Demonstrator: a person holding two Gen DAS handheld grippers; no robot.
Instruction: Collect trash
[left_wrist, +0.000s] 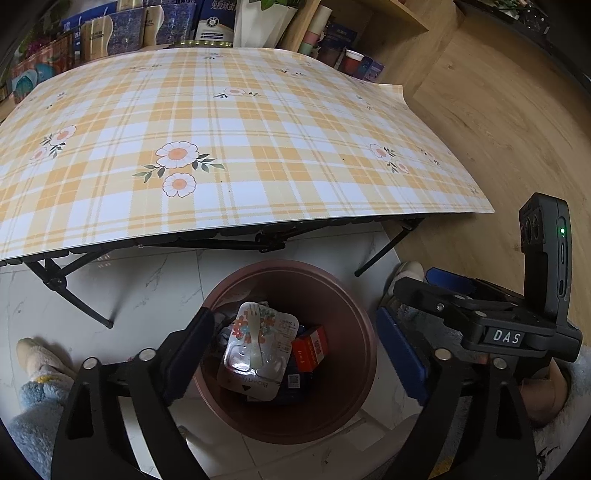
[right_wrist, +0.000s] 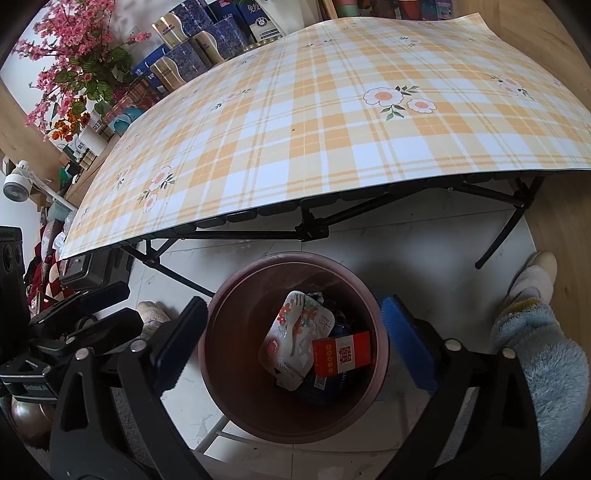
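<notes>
My left gripper (left_wrist: 295, 354) stands wide open, nothing between the jaws, black pad on one side and blue pad on the other, both clear of the bin rim. My right gripper (right_wrist: 295, 339) is the same: spread wide, empty, pads either side of the bin mouth without touching it. In the left view the right gripper's body shows at right edge with its camera block upright, just beside my left one.

Both point down into the brown bin (left_wrist: 354, 402) on the floor, directly below. Trash sits at the bottom: white plastic tray lid (left_wrist: 255, 350) with flower print and a small fork shape on it, lying tilted on top; red carton (left_wrist: 310, 349) just beside it, touching, leaning against the bin wall side; dark wrappers under them, cannot tell what they are.

Bin stands on a white marble-look floor mat (left_wrist: 155, 280), just in front of the folding table (left_wrist: 258, 140). Table covered with yellow plaid cloth with daisies, black legs below. Top is bare in both views.

My slippers (right_wrist: 535, 273) flank the bin, fuzzy blue trouser legs above them. Boxes and pink flowers (right_wrist: 70, 48) behind the table.
</notes>
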